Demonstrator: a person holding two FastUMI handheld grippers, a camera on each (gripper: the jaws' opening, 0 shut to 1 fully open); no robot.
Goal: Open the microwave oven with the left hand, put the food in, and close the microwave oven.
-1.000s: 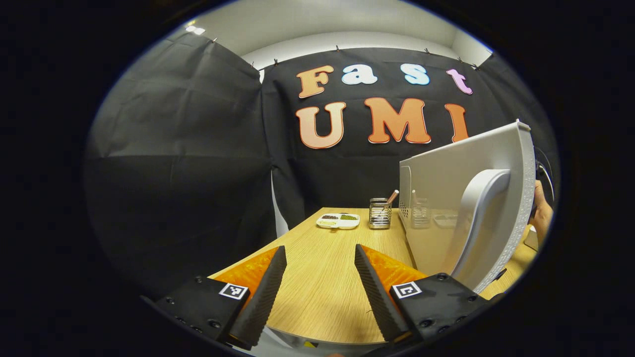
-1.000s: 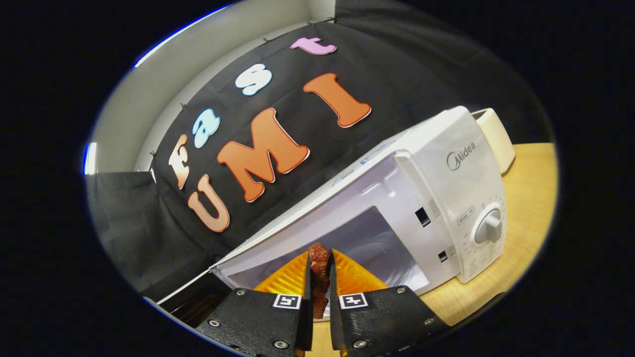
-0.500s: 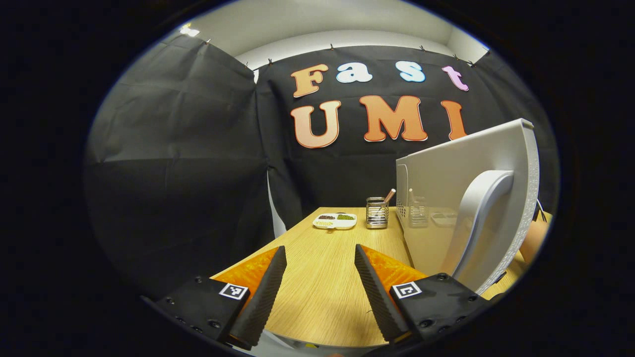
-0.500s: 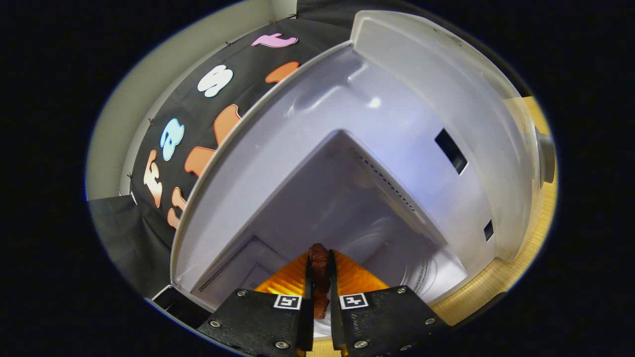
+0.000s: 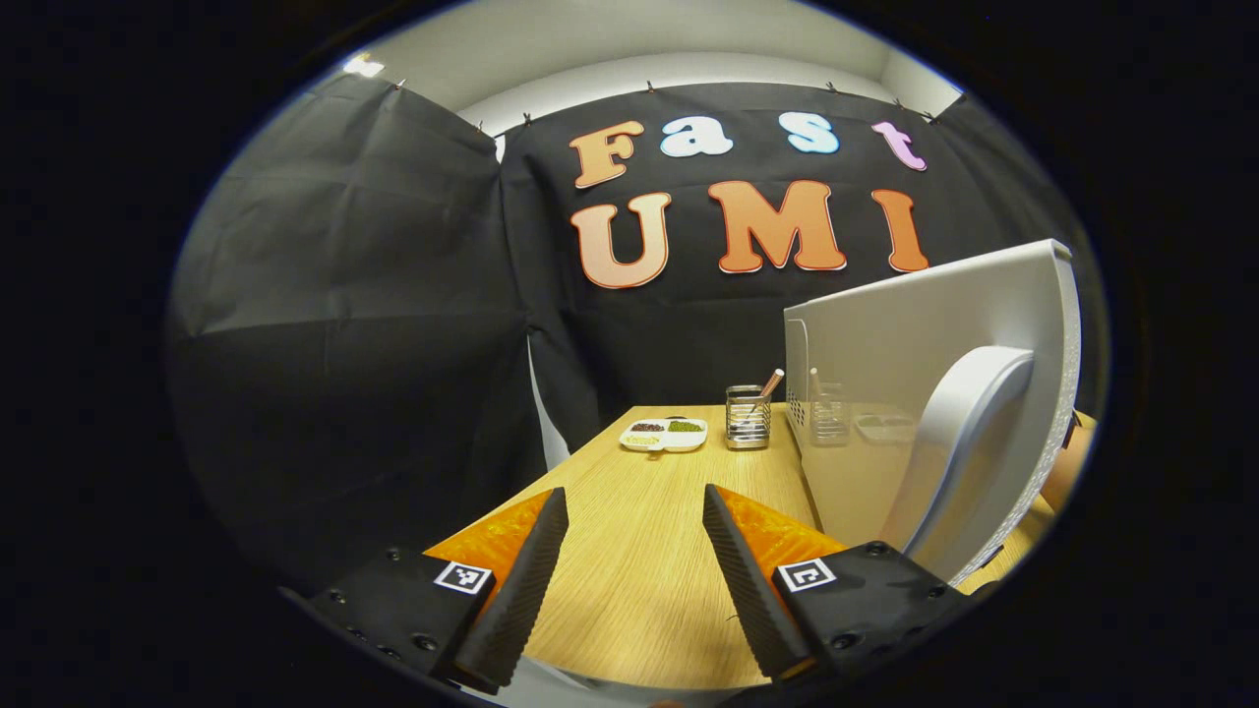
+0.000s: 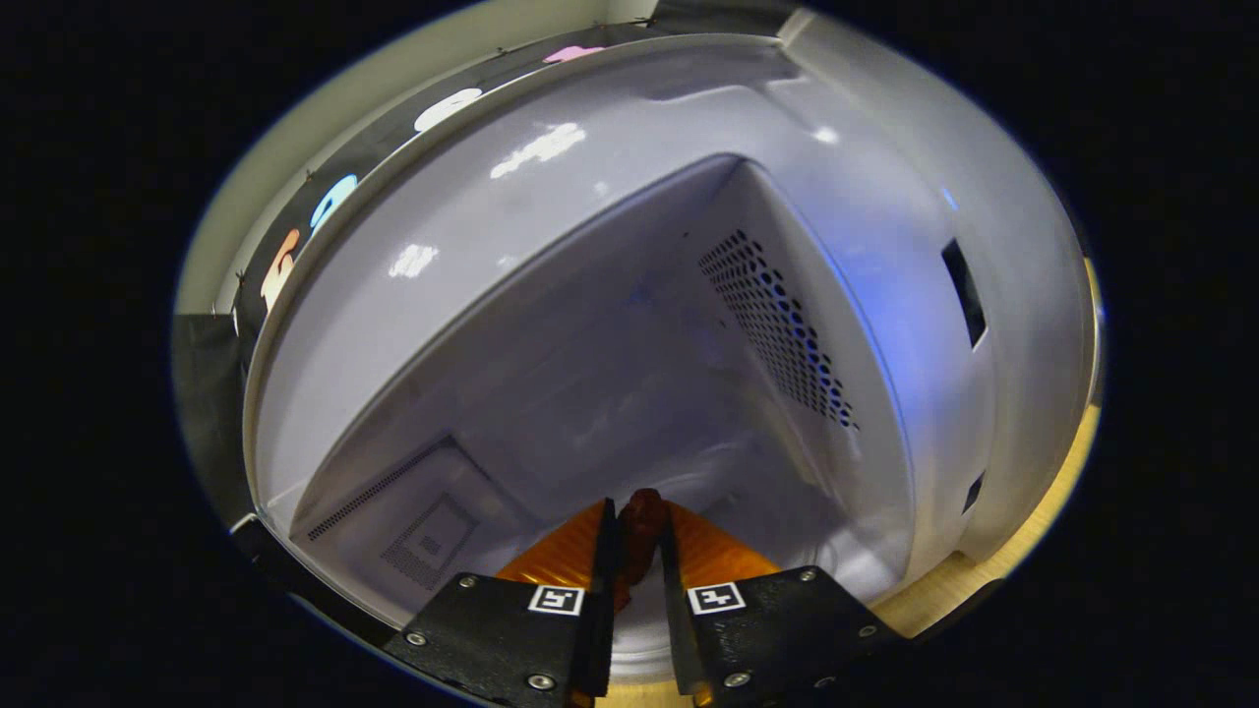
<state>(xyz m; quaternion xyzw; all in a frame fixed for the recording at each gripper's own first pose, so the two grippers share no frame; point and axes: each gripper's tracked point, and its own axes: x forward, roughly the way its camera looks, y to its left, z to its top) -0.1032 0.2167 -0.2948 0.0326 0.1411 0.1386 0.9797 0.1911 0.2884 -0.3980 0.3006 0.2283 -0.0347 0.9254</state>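
Note:
In the right gripper view, my right gripper (image 6: pixel 637 536) is shut on a dark reddish-brown piece of food (image 6: pixel 641 526) and reaches into the open white microwave cavity (image 6: pixel 610 374), above its floor. In the left gripper view, the microwave door (image 5: pixel 934 393) stands swung open at the right, its curved white handle (image 5: pixel 969 452) close to my right finger. My left gripper (image 5: pixel 629 551) is open over the wooden table (image 5: pixel 639 580), holding nothing, just left of the door.
Far back on the table sit a white divided dish (image 5: pixel 665 435) of food and a metal mesh cup (image 5: pixel 748 418) with utensils. A person's hand (image 5: pixel 1067 467) shows past the door's edge. Black cloth walls close the left and back.
My right gripper has carried the food from outside the microwave deep into the cavity. The left gripper has barely shifted and stays open beside the door.

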